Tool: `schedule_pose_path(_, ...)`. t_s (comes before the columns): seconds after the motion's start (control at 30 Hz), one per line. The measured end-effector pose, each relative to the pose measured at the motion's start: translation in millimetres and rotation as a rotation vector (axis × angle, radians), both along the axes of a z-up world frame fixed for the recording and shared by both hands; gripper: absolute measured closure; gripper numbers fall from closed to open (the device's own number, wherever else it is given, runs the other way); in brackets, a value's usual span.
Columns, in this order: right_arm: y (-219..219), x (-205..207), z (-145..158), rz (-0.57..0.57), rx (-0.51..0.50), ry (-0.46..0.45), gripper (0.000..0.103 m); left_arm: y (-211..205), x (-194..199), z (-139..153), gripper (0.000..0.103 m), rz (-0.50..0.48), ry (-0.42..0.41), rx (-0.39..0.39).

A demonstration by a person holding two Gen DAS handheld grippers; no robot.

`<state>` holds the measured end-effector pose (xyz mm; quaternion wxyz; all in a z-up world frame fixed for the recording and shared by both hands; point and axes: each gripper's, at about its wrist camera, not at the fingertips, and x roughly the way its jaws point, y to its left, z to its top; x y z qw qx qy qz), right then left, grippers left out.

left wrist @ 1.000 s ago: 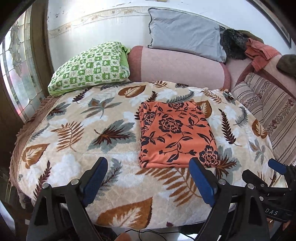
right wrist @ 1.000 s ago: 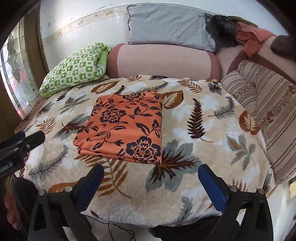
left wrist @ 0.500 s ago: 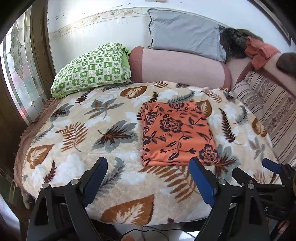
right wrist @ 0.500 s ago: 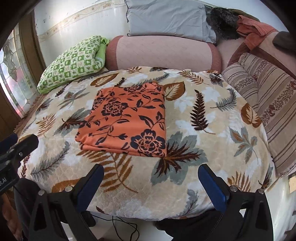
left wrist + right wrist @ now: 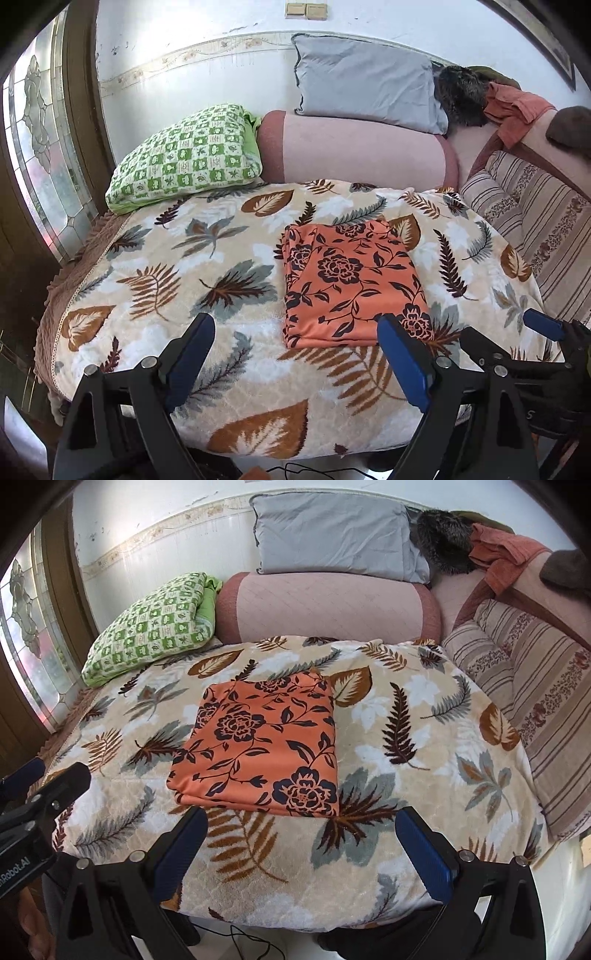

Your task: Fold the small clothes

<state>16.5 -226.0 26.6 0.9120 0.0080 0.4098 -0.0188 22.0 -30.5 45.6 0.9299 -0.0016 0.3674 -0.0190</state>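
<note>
Both the left gripper (image 5: 295,354) and right gripper (image 5: 301,843) hang spread and empty near the folded orange garment (image 5: 262,746) on the leaf-print blanket (image 5: 406,709); a careless snag could undo its folds.

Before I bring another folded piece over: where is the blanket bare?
Bare blanket lies left of the folded orange cloth, below the green pillow. A narrower strip lies right of it, beside the striped cushion. The pillows behind are crowded.

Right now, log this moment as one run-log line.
orange floral garment: folded flat on leaf-print blanket | left gripper: open, empty, clear of garment | right gripper: open, empty, clear of garment
</note>
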Motion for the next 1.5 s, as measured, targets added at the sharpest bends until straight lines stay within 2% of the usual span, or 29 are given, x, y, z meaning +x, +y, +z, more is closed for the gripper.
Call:
schedule_pose_path(0.37, 5, 5, 2, 0.004, -0.007, -0.011, 0.0, -1, 4, -4, 0.013, 0.006, -0.002, 0.03)
schedule_pose_path(1.5, 11, 26, -9, 0.024, -0.04, 0.02, 0.0, 4, 26, -16, 0.013, 0.018, 0.03, 0.019)
